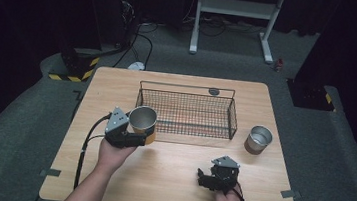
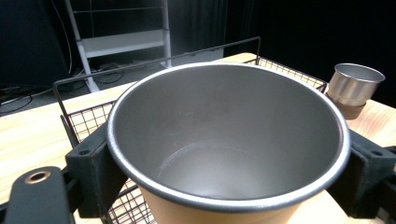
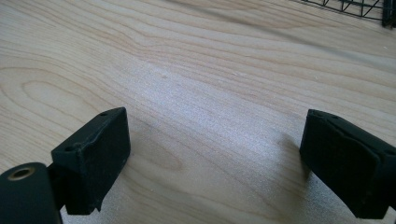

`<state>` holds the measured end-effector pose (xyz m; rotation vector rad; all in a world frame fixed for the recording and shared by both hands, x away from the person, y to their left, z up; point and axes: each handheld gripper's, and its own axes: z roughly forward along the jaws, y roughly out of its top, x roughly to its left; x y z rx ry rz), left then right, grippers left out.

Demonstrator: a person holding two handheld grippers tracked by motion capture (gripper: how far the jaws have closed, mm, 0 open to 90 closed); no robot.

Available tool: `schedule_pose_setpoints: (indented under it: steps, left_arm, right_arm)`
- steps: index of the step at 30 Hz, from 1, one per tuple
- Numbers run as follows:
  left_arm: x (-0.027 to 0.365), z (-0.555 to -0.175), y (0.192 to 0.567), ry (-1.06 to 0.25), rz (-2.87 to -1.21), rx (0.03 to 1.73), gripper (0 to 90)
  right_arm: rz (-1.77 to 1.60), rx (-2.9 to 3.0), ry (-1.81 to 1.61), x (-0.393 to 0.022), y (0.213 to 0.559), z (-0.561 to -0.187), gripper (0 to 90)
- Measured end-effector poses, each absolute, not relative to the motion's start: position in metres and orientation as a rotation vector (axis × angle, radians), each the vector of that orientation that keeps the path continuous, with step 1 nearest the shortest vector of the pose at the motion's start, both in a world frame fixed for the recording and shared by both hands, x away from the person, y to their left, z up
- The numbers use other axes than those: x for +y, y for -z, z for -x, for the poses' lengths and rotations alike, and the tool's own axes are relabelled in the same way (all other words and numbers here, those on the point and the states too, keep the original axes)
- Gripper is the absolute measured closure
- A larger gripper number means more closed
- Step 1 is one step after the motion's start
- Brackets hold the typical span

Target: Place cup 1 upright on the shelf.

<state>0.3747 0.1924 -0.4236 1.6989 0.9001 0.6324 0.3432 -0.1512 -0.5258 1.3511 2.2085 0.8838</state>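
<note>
My left gripper (image 1: 143,136) is shut on a steel cup with an orange-brown outside (image 1: 143,119), held upright above the table at the near left corner of the black wire basket (image 1: 231,120). In the left gripper view the cup (image 2: 229,144) sits between the two black jaws, its inside bare. A second steel cup (image 1: 258,139) stands on the table right of the basket, and also appears in the left gripper view (image 2: 355,86). My right gripper (image 1: 202,178) rests low over the front right of the table, open, with bare wood between its jaws (image 3: 215,158).
The wooden table (image 1: 173,180) has free room along its front. The basket (image 2: 70,121) holds nothing that I can see. Beyond the table are a white metal frame (image 1: 236,8), cables on the grey floor and yellow-black striped blocks (image 1: 76,69).
</note>
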Motion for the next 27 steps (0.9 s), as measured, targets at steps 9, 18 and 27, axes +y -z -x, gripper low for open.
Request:
schedule_pose_setpoints:
  steps: [9, 18, 27]
  left_arm:
    - [0.188, -0.385, 0.418, -0.61, -1.685, 0.909, 13.3]
    - [0.183, -0.39, 0.416, -0.609, -1.695, 0.912, 13.3]
    - [0.18, -0.392, 0.415, -0.605, -1.694, 0.911, 13.3]
  right_arm:
    - [-1.351, 2.209, -0.884, -0.151, 0.526, -0.343, 8.5]
    - [-1.35, 2.209, -0.884, -0.151, 0.526, -0.343, 8.5]
    - [-1.35, 2.209, -0.884, -0.151, 0.526, -0.343, 8.5]
